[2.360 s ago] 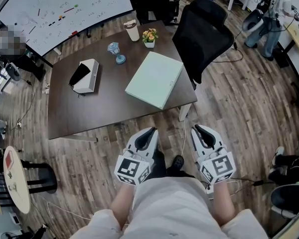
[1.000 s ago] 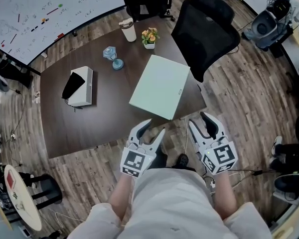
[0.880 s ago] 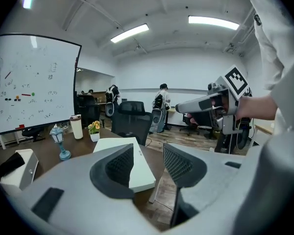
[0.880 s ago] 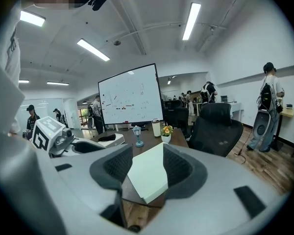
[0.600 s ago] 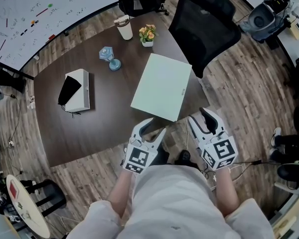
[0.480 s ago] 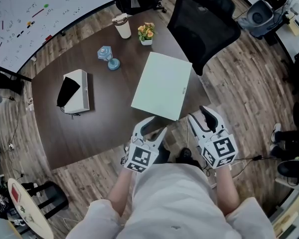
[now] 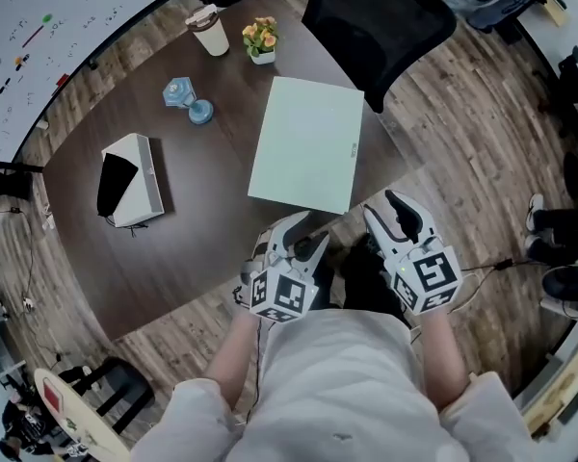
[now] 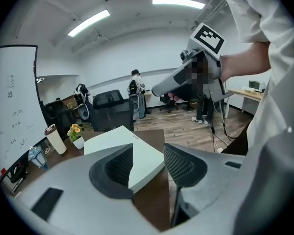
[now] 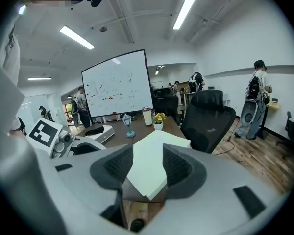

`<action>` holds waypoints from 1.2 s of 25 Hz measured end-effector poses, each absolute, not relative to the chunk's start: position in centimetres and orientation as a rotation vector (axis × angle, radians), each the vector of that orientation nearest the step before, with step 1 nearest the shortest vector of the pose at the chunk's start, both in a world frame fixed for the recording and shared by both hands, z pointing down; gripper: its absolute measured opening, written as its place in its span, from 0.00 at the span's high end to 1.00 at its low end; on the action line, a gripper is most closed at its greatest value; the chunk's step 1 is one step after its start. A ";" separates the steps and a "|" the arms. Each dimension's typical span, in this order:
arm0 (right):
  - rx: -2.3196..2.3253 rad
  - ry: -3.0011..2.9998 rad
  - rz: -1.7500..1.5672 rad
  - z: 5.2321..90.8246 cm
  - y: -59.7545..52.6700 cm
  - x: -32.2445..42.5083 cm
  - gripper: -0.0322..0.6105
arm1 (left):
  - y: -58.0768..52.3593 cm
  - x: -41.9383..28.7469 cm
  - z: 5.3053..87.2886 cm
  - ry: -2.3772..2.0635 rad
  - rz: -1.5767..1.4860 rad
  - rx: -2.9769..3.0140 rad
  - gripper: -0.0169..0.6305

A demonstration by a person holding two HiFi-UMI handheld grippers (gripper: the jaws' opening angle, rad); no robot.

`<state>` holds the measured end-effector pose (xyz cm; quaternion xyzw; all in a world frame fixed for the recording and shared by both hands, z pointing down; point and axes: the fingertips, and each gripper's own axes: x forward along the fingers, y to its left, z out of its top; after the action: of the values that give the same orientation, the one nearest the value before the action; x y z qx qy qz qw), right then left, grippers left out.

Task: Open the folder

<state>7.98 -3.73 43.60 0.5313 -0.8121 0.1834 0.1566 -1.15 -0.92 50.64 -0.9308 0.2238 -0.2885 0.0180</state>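
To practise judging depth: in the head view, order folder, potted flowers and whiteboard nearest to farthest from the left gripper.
1. Folder, just ahead of the left gripper.
2. Potted flowers, at the table's far edge.
3. Whiteboard, beyond the table, upper left.

Chair (image 7: pixel 376 17) crowds folder (image 7: pixel 308 142) (far corner, seemingly).

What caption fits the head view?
Closed pale green folder on a dark table; left hand-held gripper open, right hand-held gripper empty, jaws closing.

White short-sleeved top (image 7: pixel 337 393), loose and creased; its wide sleeves (image 7: pixel 195 414) equally plain white.
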 end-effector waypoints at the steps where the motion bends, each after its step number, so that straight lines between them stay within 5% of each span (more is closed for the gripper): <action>1: 1.519 -2.317 0.535 44.0 -3.5 8.0 0.68 | -0.8 -1.0 51.0 0.666 -0.909 -2.879 0.69; 30: 1.555 -2.197 0.669 48.9 -2.8 10.6 0.70 | -1.0 4.0 60.5 0.330 -1.151 -2.536 0.69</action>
<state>10.63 -2.83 48.86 0.5512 -0.7787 0.2371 0.1831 3.96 -1.05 60.54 -0.8915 0.1160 -0.4046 0.1676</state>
